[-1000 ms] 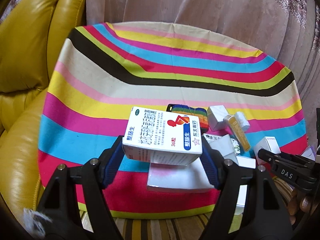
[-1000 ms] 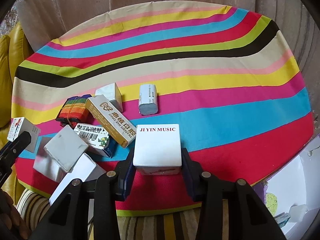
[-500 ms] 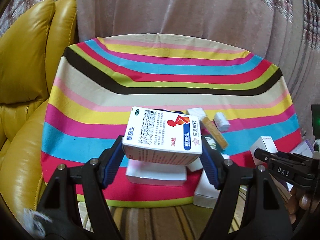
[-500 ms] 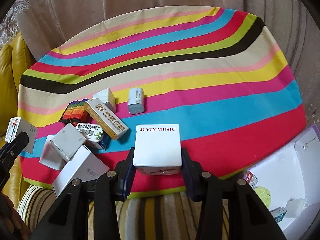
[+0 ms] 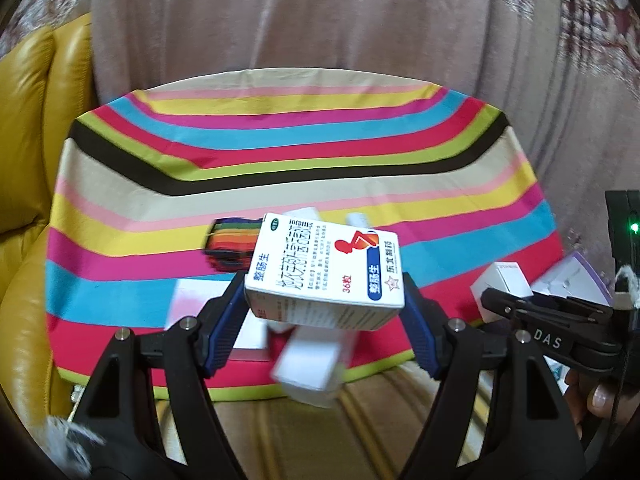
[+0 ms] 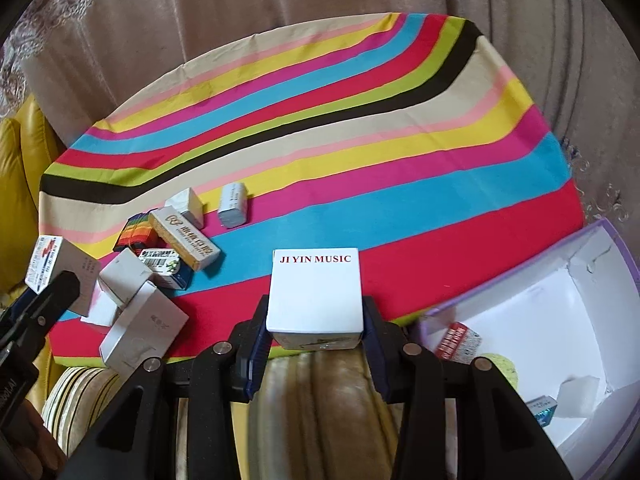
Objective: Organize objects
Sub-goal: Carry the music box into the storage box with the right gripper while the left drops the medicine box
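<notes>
Pulled both grippers back off the striped table's (image 6: 360, 168) near edge. Left gripper (image 5: 326, 312) clamped on medicine box (image 5: 326, 266); right gripper (image 6: 316, 336) clamped on white cube box (image 6: 315, 292), purple-rimmed bin (image 6: 580, 264) at right. Risk: blind swing clipping loose boxes (image 6: 144, 320) overhanging near-left edge.

My left wrist camera looks forward along my fingers from beyond the near edge of the striped tablecloth (image 5: 280, 168), facing the curtain (image 5: 320, 40), close and fairly level. My right wrist camera sits higher, angled down over the same cloth (image 6: 360, 128). Both views share the rainbow strap (image 5: 230, 242) (image 6: 134, 234) and neighbouring boxes.
</notes>
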The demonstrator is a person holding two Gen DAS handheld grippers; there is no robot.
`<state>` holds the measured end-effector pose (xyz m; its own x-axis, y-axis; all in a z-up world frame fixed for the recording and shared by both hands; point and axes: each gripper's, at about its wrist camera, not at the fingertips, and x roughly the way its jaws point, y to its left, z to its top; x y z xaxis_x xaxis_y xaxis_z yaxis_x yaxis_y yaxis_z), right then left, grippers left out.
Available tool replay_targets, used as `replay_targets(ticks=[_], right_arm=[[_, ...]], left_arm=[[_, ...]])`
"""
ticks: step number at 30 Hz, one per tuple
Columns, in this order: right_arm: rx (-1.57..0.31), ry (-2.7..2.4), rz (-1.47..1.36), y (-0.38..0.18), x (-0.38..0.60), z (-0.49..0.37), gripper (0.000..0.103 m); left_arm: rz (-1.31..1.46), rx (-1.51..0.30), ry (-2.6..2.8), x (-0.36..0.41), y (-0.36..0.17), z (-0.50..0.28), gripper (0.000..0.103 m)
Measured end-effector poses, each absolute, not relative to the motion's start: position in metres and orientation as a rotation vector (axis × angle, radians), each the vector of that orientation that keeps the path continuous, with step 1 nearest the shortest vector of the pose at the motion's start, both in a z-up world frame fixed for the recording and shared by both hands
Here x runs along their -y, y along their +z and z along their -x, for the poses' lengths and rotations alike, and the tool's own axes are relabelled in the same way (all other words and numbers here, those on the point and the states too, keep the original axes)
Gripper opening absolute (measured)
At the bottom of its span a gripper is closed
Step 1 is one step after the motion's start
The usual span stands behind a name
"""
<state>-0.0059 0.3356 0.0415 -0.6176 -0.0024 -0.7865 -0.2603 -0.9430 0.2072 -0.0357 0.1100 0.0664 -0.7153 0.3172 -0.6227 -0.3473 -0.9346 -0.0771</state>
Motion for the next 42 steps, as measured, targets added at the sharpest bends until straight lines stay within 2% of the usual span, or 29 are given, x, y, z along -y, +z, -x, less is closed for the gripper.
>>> replay_targets(ticks=[10, 30, 36, 38, 42], right_arm=[[-0.532, 2.578, 1.238, 0.045, -0.392, -0.026, 0.043], [-0.557, 2.365, 1.129, 0.041, -0.514, -0.074, 0.044], [-0.577, 2.344, 1.124, 0.040, -0.532, -0.081, 0.045], [-0.587, 2.343, 1.122, 0.040, -0.536, -0.083, 0.049], [-0.606, 2.349, 1.115, 0.040, -0.541, -0.085, 0.056]], left_arm=[[0.920, -0.111, 2.466, -0.169, 0.071, 0.020, 0.075], [0.906, -0.254, 2.150, -0.302, 0.063, -0.012, 0.075], [0.920, -0.224, 2.051, -0.332, 0.059, -0.012, 0.078], [0.927, -0.217, 2.027, -0.337, 0.058, -0.012, 0.083], [0.934, -0.217, 2.039, -0.336, 0.056, -0.013, 0.084]])
